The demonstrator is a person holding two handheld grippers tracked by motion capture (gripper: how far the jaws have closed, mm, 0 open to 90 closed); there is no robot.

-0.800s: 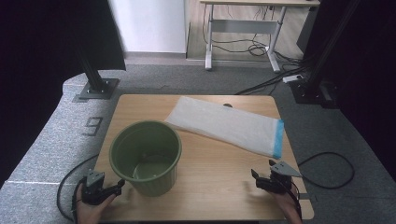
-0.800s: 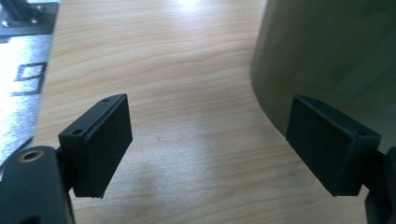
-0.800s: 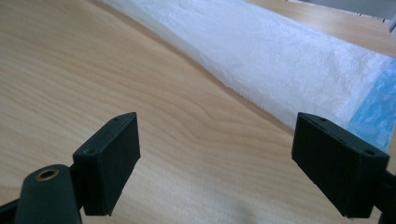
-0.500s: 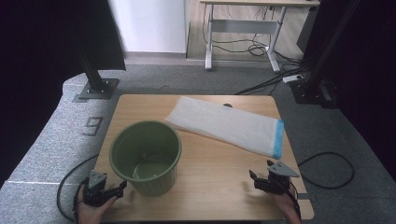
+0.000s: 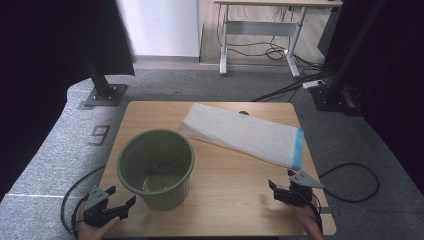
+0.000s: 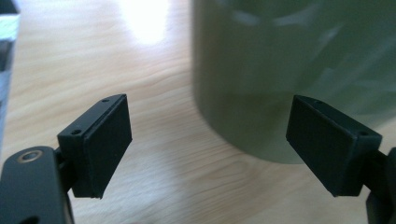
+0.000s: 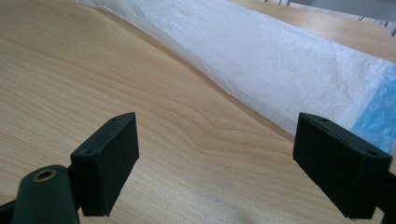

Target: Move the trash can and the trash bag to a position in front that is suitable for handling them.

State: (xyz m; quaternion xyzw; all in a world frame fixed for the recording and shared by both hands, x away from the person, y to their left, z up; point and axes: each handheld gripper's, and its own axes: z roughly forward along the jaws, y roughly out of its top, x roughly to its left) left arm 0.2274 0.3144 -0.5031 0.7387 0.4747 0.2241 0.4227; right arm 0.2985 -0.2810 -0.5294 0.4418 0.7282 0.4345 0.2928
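Green bin (image 5: 156,169) stands upright beside flat white bag (image 5: 245,134) on table (image 5: 235,190).

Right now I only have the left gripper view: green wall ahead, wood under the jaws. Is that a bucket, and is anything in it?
Observer: Yes, the green bucket, upright on the table. The high view looks into it and shows nothing inside.
Operator: What else is on the table?
Observer: A flat white plastic bag with a blue edge, lying beyond the bucket and apart from it.
Operator: Where's the right gripper?
Observer: The right gripper is at the near right corner, jaws open, nothing between them. Its own view shows the bag's blue end just ahead.
Operator: And mine, from above?
Observer: The left gripper is open too, near the bucket's base, not touching it.
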